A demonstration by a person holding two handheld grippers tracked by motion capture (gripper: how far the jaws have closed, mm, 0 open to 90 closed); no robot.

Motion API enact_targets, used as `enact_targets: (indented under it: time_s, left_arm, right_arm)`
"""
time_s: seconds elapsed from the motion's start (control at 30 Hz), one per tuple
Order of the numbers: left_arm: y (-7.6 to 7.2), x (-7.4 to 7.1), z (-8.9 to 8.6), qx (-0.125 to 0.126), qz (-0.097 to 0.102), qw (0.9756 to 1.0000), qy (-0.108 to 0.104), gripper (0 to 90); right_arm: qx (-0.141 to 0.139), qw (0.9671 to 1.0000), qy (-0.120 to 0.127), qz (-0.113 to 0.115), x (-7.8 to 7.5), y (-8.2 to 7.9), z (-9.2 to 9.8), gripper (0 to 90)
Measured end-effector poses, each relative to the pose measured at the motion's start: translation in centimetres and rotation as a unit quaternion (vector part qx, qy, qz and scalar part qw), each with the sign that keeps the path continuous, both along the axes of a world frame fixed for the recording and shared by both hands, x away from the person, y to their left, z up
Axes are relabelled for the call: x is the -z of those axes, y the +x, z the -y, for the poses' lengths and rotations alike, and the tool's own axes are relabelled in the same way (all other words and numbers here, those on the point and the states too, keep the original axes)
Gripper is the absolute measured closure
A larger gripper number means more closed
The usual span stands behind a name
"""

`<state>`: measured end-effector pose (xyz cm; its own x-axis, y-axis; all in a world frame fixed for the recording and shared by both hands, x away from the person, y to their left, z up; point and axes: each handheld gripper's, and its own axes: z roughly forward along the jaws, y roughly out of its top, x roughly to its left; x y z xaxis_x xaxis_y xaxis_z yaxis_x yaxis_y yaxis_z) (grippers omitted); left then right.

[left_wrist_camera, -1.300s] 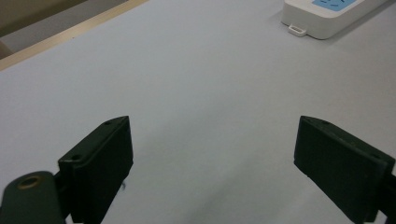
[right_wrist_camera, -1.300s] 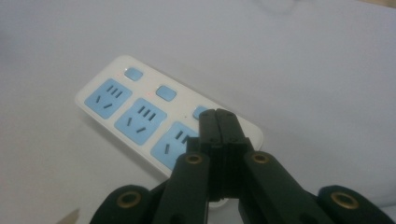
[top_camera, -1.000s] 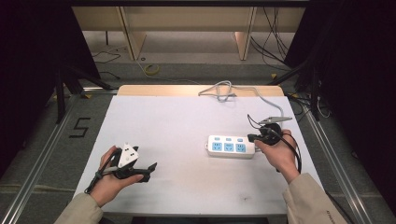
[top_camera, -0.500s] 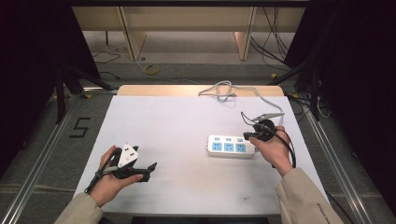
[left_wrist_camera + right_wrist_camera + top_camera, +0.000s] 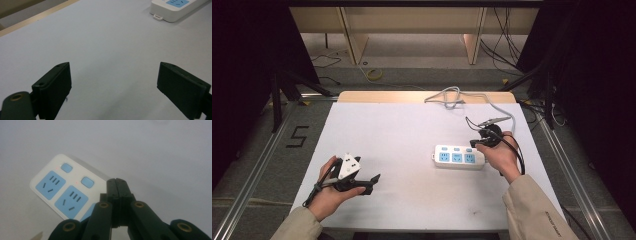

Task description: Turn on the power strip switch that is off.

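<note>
A white power strip (image 5: pixel 456 157) with blue sockets lies on the right half of the white table (image 5: pixel 402 135). In the right gripper view two blue switch buttons show on the power strip (image 5: pixel 62 192). My right gripper (image 5: pixel 474 144) hovers over the strip's right end, its jaws pressed together with nothing between them (image 5: pixel 116 181). Whether the tips touch the strip I cannot tell. My left gripper (image 5: pixel 373 180) rests low at the front left in a hand, its jaws wide apart over bare table (image 5: pixel 113 75). The strip's left end (image 5: pixel 175 7) lies far ahead of it.
The strip's white cable (image 5: pixel 499 107) runs to the back edge and coils there (image 5: pixel 447 97). A black cable trails from the right gripper over the hand. The table's wooden back edge (image 5: pixel 412 96) borders a floor with loose wires.
The right gripper has slid left and slightly away, from beside the strip's right end to over it. The left gripper has stayed put.
</note>
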<state>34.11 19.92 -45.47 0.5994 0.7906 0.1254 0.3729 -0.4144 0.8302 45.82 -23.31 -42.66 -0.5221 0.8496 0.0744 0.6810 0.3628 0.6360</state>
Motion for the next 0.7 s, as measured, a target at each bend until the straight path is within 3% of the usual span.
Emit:
enact_targets:
  time_s: [0.7]
  left_arm:
    - [0.0, 0.0, 0.0, 0.001, -0.001, 1.0, -0.001, 11.9]
  right_arm:
    - [-0.011, 0.9979, -0.033, -0.055, 0.4, 1.7, -1.4, 90.0]
